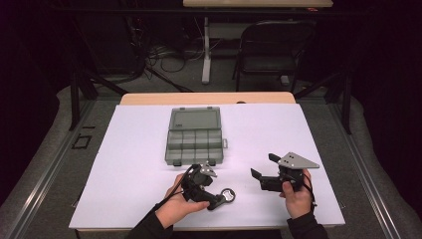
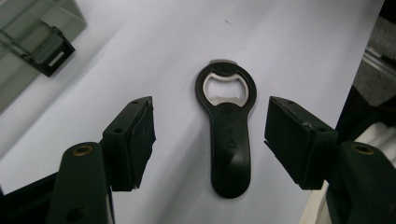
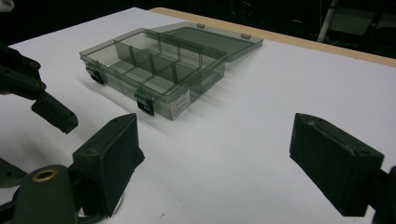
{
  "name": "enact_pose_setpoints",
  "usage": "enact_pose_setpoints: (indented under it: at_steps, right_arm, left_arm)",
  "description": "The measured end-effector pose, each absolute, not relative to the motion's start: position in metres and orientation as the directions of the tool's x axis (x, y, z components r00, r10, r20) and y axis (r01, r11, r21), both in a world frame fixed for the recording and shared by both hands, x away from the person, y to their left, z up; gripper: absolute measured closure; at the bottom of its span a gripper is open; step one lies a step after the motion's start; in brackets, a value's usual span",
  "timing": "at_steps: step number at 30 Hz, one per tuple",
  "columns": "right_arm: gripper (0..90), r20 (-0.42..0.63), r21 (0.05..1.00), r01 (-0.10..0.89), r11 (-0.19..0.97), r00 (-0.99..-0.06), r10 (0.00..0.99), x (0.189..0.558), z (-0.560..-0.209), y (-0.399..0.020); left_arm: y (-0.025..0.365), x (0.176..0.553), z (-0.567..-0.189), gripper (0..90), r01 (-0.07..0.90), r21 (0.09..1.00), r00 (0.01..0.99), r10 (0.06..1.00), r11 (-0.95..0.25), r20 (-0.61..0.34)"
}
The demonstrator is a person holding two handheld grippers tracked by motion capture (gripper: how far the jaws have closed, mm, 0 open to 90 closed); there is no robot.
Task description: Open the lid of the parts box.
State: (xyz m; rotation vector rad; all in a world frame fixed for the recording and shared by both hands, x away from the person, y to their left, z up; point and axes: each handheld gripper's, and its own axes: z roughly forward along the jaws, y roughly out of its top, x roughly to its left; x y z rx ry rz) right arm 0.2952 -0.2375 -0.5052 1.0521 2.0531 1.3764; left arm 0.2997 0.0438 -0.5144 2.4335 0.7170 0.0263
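While your left gripper point(image 2: 210, 140) straddles bottle opener point(image 2: 227, 126), jaws apart | stiff, light, slick: pinch handle mid-frame | right gripper point(image 3: 233, 163) open

The tabletop point(image 1: 139, 149) is covered by a white sheet, with a strip of bare light wood showing along its far edge. Near the middle of the far half lies a smoky-grey clear plastic compartment box point(image 1: 194, 142) — its lid is thrown fully open and lies flat on the sheet behind the tray, whose dividers split it into rows of small compartments, with dark latches on the near wall. Closer to the near edge, well apart from the box, a black bottle opener point(image 1: 222, 197) lies flat on the white surface — its ringed head has a pale inner lining.
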Motion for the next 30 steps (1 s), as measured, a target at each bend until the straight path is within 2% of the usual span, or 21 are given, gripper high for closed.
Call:
enact_pose_setpoints:
  at_steps: [4, 6, 11, 18, 30]
  right_arm:
    - [15.5, 0.041, 0.915, 0.341, 0.214, -0.608, 0.793, 0.296, -0.505, -0.239]
    - [15.5, 0.035, 0.916, 0.337, 0.217, -0.608, 0.794, 0.296, -0.505, -0.239]
    - [15.5, 0.038, 0.916, 0.337, 0.217, -0.61, 0.791, 0.296, -0.505, -0.239]
    - [15.5, 0.036, 0.914, 0.339, 0.222, -0.612, 0.79, 0.296, -0.506, -0.238]
    - [15.6, 0.036, 0.914, 0.338, 0.223, -0.615, 0.787, 0.296, -0.506, -0.238]
  left_arm:
    - [0.039, 0.298, -0.516, 37.0, 0.477, 0.529, 0.859, 0.498, -0.702, -0.114]
    - [0.036, 0.297, -0.517, 43.4, 0.465, 0.523, 0.87, 0.476, -0.714, -0.124]
    - [0.03, 0.292, -0.521, 47.4, 0.433, 0.494, 0.885, 0.459, -0.754, -0.076]
    - [0.027, 0.292, -0.527, 49.3, 0.451, 0.464, 0.878, 0.471, -0.763, -0.078]
    - [0.022, 0.289, -0.532, 61.2, 0.463, 0.435, 0.875, 0.477, -0.773, -0.084]
